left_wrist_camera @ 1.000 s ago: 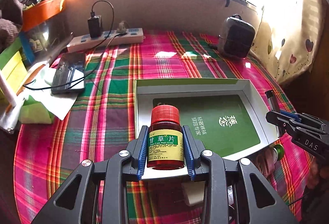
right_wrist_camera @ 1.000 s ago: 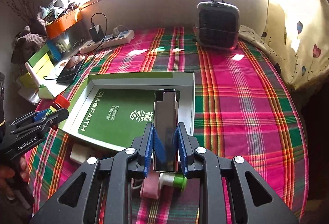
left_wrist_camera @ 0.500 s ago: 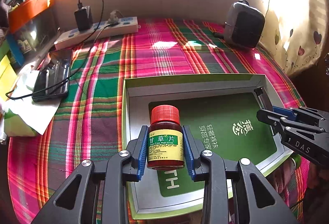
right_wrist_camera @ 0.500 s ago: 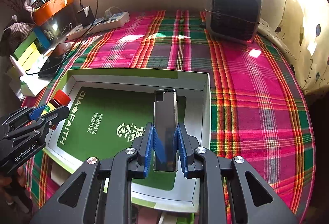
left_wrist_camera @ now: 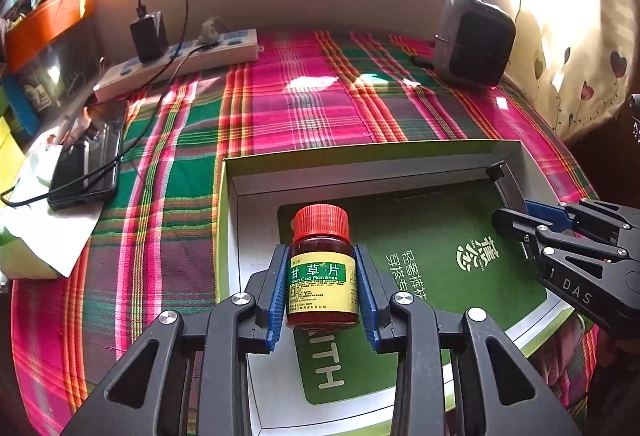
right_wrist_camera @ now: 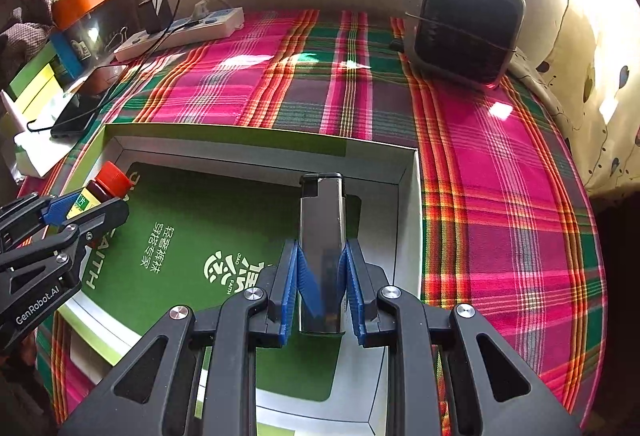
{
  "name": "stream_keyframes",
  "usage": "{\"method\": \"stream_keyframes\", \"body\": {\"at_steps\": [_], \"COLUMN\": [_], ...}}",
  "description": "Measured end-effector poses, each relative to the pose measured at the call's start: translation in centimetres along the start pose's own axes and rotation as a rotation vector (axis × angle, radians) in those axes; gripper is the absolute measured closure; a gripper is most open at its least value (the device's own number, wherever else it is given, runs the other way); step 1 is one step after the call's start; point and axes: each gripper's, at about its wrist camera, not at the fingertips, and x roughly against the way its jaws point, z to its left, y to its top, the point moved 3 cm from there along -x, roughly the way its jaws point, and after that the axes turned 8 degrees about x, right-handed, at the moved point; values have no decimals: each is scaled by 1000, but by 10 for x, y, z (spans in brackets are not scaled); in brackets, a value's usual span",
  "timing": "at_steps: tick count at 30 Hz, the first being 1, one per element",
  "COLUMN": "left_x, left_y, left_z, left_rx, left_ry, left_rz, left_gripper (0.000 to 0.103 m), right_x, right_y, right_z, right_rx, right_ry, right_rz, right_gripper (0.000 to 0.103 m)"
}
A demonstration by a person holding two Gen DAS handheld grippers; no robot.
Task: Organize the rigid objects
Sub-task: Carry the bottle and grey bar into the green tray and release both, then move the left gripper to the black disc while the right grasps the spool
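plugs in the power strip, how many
2: a black charger stands near the left end of the power strip, and a small white plug sits further right. Others may be hidden.

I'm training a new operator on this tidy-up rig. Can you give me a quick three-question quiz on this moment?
1. True or false: the left gripper is shut on a medicine bottle.
2. What does the right gripper hold: A a phone, B a lighter, C a charger?
3. Fill in: both held things hang over the open ____.

Key: 1 true; 2 B; 3 box.
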Motion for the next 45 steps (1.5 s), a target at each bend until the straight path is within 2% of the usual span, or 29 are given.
{"method": "stream_keyframes", "body": {"at_steps": [20,29,34,37,45], "left_x": [-3,3,13,23,55], "left_y": [2,2,0,-2,-15], "left_z": [2,4,4,4,7], "left_rx": [5,33,37,36,53], "left_ry": [9,-11,-20,-30,-60], "left_rz": [-2,-12,-27,-42,-94], "left_gripper": [72,65,62,62,62], "right_x": [-1,3,12,20,56], "right_y": [1,0,0,-2,-15], "right_z": [2,1,1,1,-6], "right_rx": [3,-12,-27,-38,-91], "right_ry": [-8,2,19,23,45], "right_rz": [-19,-31,-62,-81,-157], "right_gripper": [79,79,77,72,67]}}
